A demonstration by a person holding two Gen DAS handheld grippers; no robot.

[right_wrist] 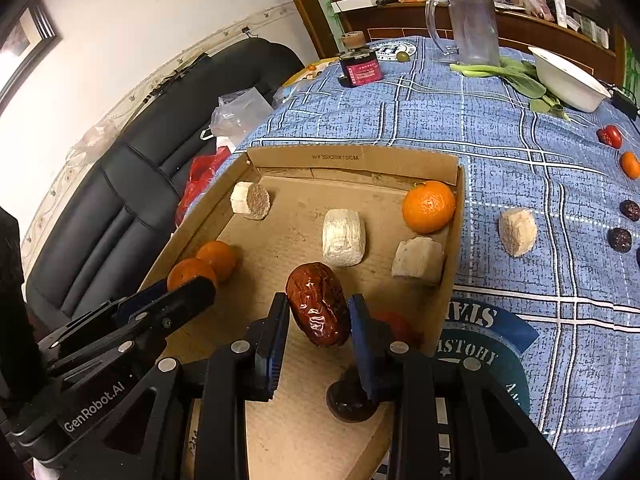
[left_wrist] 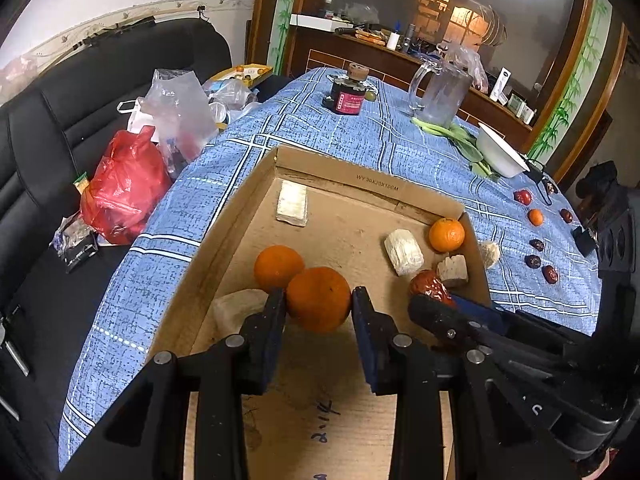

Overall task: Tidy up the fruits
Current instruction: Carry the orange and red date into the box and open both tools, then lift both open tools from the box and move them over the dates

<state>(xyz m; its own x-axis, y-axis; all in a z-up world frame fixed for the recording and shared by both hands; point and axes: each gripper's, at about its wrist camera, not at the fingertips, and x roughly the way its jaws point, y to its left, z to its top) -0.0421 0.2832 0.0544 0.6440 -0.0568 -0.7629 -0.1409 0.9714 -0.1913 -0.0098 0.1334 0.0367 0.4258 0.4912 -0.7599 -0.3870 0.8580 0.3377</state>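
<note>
A shallow cardboard box (left_wrist: 372, 184) (right_wrist: 352, 160) lies on the blue checked tablecloth. My left gripper (left_wrist: 319, 300) is shut on an orange (left_wrist: 319, 299) over the box's near left part, beside a second orange (left_wrist: 279, 266). My right gripper (right_wrist: 319, 307) is shut on a wrinkled red date (right_wrist: 318, 304) over the box's near part; it also shows in the left wrist view (left_wrist: 430, 286). A third orange (right_wrist: 429, 206) sits in the far right corner. Several white yam pieces (right_wrist: 343, 237) lie in the box. One yam piece (right_wrist: 517, 231) lies outside on the cloth.
On the cloth to the right lie several dark dates (right_wrist: 620, 239), a small orange (right_wrist: 630, 165) and a red fruit (right_wrist: 611, 136). A white bowl (right_wrist: 568, 78), greens, a glass jug (right_wrist: 472, 28) and a dark jar (right_wrist: 360, 66) stand at the far end. A black sofa with bags (left_wrist: 124, 188) is left.
</note>
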